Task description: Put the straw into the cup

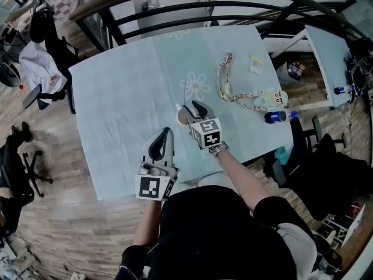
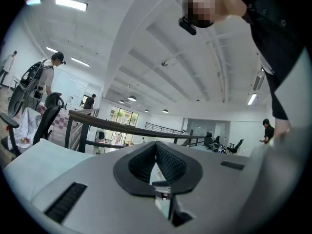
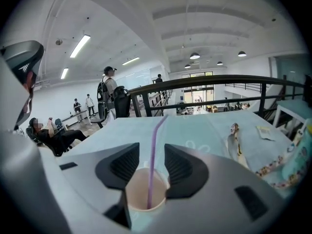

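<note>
A paper cup [image 3: 146, 193] stands on the pale blue table [image 1: 122, 98], and a purple straw [image 3: 153, 155] stands in it, leaning a little to the right. My right gripper [image 3: 152, 152] is open, its fingers on either side of the straw and not touching it. In the head view the cup [image 1: 182, 118] and the straw [image 1: 185, 95] sit just ahead of the right gripper [image 1: 194, 107]. My left gripper [image 1: 165, 134] hovers over the table's near edge, to the left of the cup, its jaws shut on nothing. In its own view the left gripper [image 2: 156, 149] points level over the table.
A patterned lanyard [image 1: 226, 80] and a small packet [image 1: 257, 64] lie at the table's far right. A small blue bottle [image 1: 280, 116] lies by the right edge. A dark railing [image 1: 192, 7] runs behind the table. Office chairs [image 1: 41, 45] stand to the left.
</note>
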A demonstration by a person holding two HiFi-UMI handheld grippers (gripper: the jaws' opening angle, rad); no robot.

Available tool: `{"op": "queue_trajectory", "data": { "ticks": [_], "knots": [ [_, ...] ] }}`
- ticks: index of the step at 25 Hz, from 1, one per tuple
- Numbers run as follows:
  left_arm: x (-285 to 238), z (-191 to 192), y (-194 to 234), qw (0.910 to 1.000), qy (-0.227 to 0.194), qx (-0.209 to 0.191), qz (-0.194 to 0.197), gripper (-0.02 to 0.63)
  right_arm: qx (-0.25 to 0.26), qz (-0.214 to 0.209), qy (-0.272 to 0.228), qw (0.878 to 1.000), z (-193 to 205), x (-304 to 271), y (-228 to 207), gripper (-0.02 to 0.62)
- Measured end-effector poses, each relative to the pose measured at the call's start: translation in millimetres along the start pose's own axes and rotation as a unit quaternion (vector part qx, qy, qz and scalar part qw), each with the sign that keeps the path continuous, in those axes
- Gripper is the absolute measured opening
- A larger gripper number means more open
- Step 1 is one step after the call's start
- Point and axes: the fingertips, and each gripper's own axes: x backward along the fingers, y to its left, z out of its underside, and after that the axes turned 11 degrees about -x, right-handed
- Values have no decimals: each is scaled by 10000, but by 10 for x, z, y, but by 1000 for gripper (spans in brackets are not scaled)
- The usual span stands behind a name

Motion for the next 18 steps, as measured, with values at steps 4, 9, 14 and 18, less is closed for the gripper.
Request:
{"op": "queue_trajectory", "data": {
  "ticks": [4,9,14,18],
  "knots": [
    [35,-15,-109,10000,62,6,23,14,-76,-54,-290,9995,-129,251,30,152],
    [25,-62,-296,9999,-138,16,72,14,-75,-298,-629,9975,-261,649,191,69],
    [22,-113,-550,9996,-180,-34,195,14,-167,-500,-911,9944,-415,1065,273,15],
    [-10,-212,-749,9993,-255,-171,204,14,-314,-679,-1120,9909,-591,1441,259,9]
  ]
}}
